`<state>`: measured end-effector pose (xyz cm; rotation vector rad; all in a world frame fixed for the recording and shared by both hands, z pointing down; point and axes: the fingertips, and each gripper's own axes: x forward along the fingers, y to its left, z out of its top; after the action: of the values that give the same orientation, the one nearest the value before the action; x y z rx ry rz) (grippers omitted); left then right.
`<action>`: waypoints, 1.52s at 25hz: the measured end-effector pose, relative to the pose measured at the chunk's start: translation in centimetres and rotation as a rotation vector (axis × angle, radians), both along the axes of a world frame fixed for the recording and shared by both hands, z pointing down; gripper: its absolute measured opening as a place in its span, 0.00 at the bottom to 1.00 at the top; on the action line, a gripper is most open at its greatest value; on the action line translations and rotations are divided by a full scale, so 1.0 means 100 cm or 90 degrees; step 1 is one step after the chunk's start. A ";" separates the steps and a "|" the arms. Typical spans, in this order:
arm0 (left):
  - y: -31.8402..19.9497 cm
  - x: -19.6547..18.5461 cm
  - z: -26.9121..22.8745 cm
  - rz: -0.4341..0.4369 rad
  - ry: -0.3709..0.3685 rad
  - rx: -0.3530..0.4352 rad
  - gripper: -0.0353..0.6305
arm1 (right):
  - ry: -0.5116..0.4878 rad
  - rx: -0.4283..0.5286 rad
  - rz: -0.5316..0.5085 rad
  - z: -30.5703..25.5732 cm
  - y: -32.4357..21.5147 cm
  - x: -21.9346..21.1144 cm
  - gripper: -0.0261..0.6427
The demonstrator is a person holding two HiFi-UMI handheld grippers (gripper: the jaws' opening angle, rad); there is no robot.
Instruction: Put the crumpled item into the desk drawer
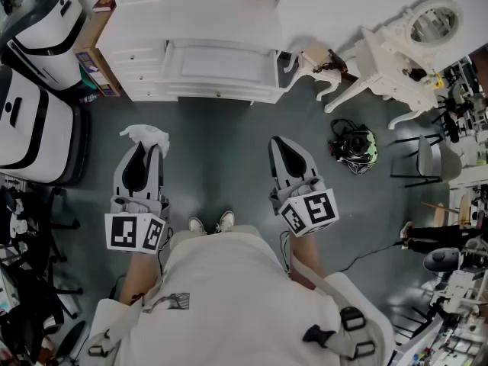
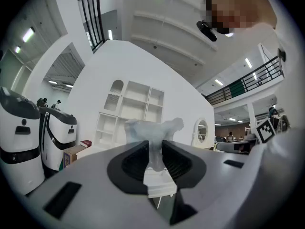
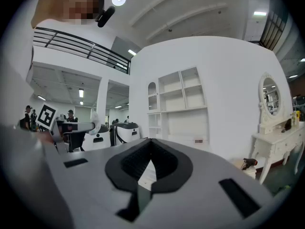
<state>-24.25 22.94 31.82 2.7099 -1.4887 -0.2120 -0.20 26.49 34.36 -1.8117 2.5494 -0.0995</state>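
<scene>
While you stand facing the single white desk [image 1: 191, 14], two white, dark-trimmed machines [image 1: 34, 124] sit off its left end. You carry two grippers. Short of the desk's left half, your left gripper [image 1: 150, 146] has its fingers [image 2: 136, 159] drawn in to a narrow gap and pinched on the one crumpled item [image 1: 145, 135], a white wad that bulges out past the tips, in the air short of the desk and not yet in its wide middle drawer [image 1: 217, 63]. Your two shoes [image 1: 212, 223] show on the grey floor, farther back from the desk, between the grippers. Short of the desk's right end, your right gripper [image 1: 280, 142] has its fingers [image 3: 164, 161] brought together at the tips, gripping nothing. Right of the desk lie one dark rounded object [image 1: 353, 145] on the floor and one white dressing table [image 1: 396, 52] with an oval mirror.
</scene>
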 end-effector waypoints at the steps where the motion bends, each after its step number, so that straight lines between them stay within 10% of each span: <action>1: 0.002 0.004 -0.002 -0.002 0.004 -0.002 0.19 | -0.004 0.001 0.003 -0.001 0.002 0.007 0.05; 38: -0.004 0.074 0.015 -0.072 -0.016 -0.011 0.19 | -0.006 0.021 -0.075 0.024 -0.012 0.077 0.05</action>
<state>-16.85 22.54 33.37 2.6272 -1.6454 -0.1679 7.46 25.28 36.79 -1.6455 2.6334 -0.0678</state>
